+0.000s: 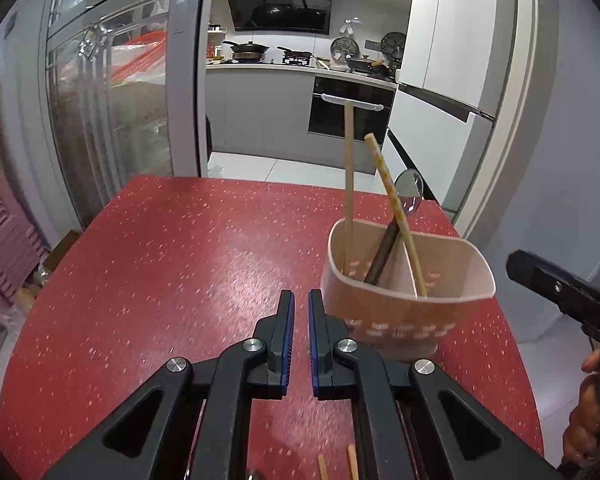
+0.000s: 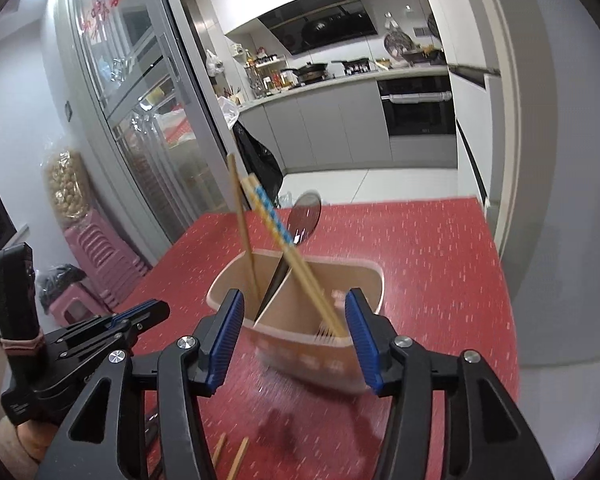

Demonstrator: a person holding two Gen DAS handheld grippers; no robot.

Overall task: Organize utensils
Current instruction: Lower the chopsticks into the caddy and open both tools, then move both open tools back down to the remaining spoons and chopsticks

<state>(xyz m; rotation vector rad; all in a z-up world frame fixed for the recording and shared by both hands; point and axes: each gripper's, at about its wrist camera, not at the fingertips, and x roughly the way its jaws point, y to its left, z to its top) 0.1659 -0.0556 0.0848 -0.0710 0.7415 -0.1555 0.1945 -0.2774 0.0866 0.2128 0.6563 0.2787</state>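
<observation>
Red speckled tabletop (image 1: 160, 264) fills the lower half of the left wrist view, with a kitchen doorway beyond it. On this side the left gripper (image 1: 300, 300) hovers over bare table with its blue-padded fingers (image 1: 287, 332) brought nearly together, only a thin slit between them and nothing in that slit. Just beside its right finger, ahead and to the right, stands the beige utensil holder (image 1: 404, 300), split by an inner divider. A plain wooden chopstick (image 1: 348, 184) stands nearly upright in the holder's left compartment; a patterned chopstick (image 1: 392, 208) leans across to the right one; a dark-handled ladle (image 1: 409, 192) slants between them, its bowl sticking out past the far rim. Under the gripper, at the bottom edge, two loose chopstick ends (image 1: 338, 466) lie on the table. Far right, a hand (image 1: 592, 412) grips the black body of the other tool.

From the right wrist view, the right gripper (image 2: 296, 316) stands with its jaws well apart and has just been opening. The holder (image 2: 300, 344) sits straight ahead, framed between the fingertips, and the pads seem clear of its wall, though motion blur makes the gap hard to judge. Patterned chopsticks (image 2: 284, 240) lean toward the right finger (image 2: 362, 344). Low to the left lies the left gripper (image 2: 140, 314), closed. Two loose chopsticks (image 2: 230, 456) lie below the claw on the table (image 2: 440, 260)
</observation>
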